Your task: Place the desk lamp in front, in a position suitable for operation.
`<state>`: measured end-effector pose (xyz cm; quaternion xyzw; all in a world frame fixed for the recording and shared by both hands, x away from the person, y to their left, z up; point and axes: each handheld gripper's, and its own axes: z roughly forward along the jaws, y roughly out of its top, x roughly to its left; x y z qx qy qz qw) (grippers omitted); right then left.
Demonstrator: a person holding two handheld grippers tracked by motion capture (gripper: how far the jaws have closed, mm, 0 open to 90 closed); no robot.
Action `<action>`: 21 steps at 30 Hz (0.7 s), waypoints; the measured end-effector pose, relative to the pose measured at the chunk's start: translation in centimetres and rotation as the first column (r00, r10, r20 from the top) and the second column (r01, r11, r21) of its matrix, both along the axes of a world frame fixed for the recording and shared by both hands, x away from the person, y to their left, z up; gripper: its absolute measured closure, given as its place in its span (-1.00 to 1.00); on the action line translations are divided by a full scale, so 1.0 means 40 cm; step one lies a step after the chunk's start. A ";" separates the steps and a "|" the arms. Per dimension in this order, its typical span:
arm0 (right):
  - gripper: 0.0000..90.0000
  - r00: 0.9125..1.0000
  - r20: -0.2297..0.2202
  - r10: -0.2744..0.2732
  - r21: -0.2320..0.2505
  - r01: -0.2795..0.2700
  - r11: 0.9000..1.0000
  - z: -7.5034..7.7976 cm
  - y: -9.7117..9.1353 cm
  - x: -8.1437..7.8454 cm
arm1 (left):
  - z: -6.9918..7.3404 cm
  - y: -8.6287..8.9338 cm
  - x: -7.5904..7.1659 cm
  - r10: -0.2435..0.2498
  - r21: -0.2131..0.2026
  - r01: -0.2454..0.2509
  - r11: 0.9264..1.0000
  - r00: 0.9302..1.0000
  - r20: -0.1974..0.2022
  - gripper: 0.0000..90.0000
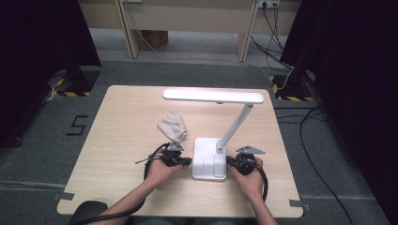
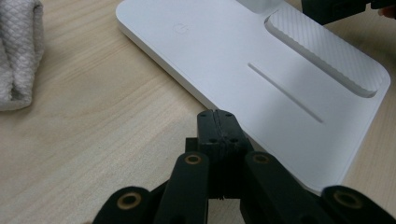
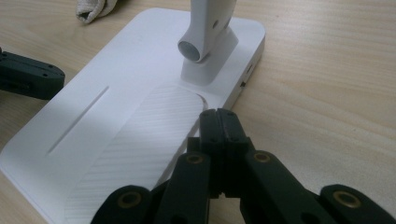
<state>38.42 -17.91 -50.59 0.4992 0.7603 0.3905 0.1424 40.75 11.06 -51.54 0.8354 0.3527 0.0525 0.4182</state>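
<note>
A white desk lamp (image 1: 210,157) stands on a wooden table (image 1: 117,140), its flat base near the front edge, its arm slanting up and back to a long lit head (image 1: 213,96). The left gripper (image 1: 180,161) lies just beside the base's left edge; the right gripper (image 1: 232,163) lies just beside its right edge. Each is held in a hand coming in from the bottom of the high view.

In the left gripper view, the left gripper's (image 2: 216,123) jaws are pressed together with nothing between them, their tips at the base's (image 2: 224,56) edge. In the right gripper view, the right gripper's (image 3: 218,122) jaws are likewise closed and empty, tips over the ribbed recess of the base (image 3: 140,135), below the arm's hinge (image 3: 198,46).

A crumpled grey cloth (image 1: 172,126) lies on the table behind the left gripper, apart from the lamp.
</note>
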 end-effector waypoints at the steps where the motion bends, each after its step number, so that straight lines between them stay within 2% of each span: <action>1: 1.00 1.000 -0.002 -0.003 -0.002 0.003 1.000 0.001 0.001 0.000 | 0.000 0.001 0.001 0.000 0.000 0.000 1.000 1.000 -0.001 0.98; 13: 1.00 1.000 0.002 0.015 -0.017 -0.015 1.000 -0.001 0.019 0.005 | 0.002 0.005 -0.003 -0.004 0.009 0.004 1.000 1.000 -0.002 0.99; 21: 1.00 0.999 0.008 0.038 -0.019 -0.038 0.999 -0.003 0.044 0.005 | 0.006 0.032 -0.007 0.018 0.027 -0.018 0.999 1.000 0.000 0.98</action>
